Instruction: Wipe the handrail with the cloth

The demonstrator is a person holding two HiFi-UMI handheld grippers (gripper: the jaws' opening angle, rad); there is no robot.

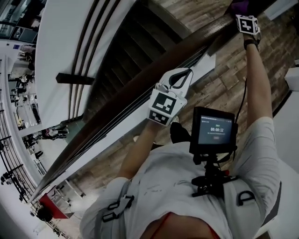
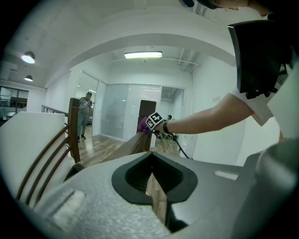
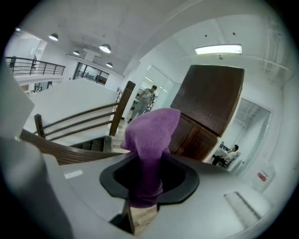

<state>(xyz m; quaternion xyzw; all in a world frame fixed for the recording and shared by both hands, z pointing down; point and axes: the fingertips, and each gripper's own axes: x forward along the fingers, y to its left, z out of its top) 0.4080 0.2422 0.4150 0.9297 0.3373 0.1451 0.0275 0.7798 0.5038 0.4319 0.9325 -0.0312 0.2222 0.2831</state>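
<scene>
Head view:
- Dark brown wooden handrail is running diagonally from lower left to upper right of the frame, with stairs to its left and plank floor to its right.
- Right arm is reaching out nearly straight toward the upper right corner. The right gripper is sitting at the rail's far end with the purple fleecy cloth at its tip, against the rail.
- Left arm is bending at the elbow, forearm rising to frame centre. The left gripper is hanging over the rail's near edge; whether it is touching the rail cannot be told.

Right gripper view:
- Tongs are clamping the cloth, which is bunching upward out of the jaws.

Left gripper view:
- Tongs are meeting at the tips with nothing between them. The handrail is stretching ahead to the outstretched right arm.
</scene>
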